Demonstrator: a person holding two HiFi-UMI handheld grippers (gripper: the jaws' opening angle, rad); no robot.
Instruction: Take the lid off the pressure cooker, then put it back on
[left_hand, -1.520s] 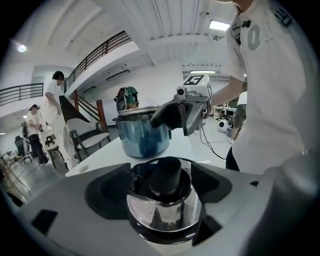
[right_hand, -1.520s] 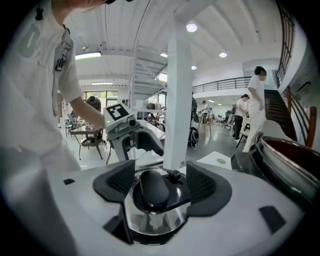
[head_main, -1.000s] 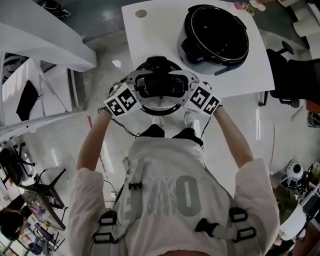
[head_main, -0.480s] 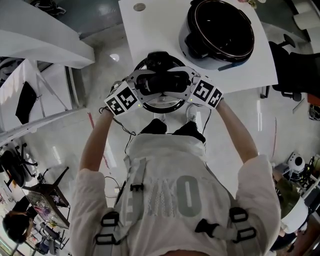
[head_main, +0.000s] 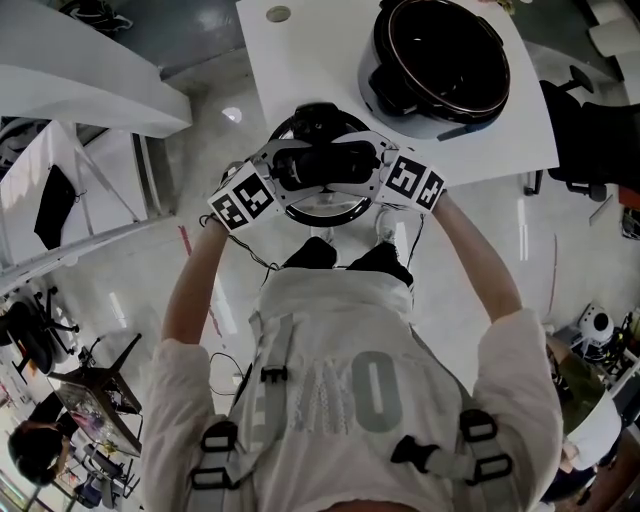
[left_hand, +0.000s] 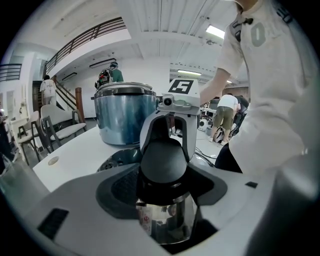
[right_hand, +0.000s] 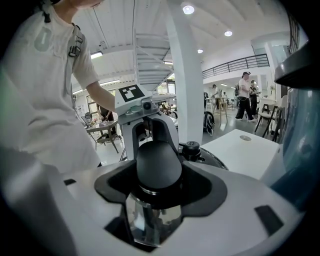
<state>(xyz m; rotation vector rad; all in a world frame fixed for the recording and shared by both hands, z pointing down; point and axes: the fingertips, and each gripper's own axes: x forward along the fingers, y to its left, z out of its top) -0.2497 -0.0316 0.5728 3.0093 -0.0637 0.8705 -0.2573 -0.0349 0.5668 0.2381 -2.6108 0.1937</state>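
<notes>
- Pressure-cooker lid (head_main: 322, 168) hangs in the air between two hand-held grippers at the near edge of the counter (head_main: 300, 70), clear of the open cooker pot (head_main: 440, 60) on the counter's right side.
- Facing each other, the left hand-held gripper (head_main: 278, 168) and the right hand-held gripper (head_main: 370, 165) each clamp one end of the lid's black handle (left_hand: 162, 162); both sets of jaws have just been closing.
- Round and dark on top, the lid shows a bright metal rim and a small black valve knob (right_hand: 192, 149).

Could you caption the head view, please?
Left gripper and right gripper, jaws just closed, hold the lid beside the open pressure cooker.
</notes>
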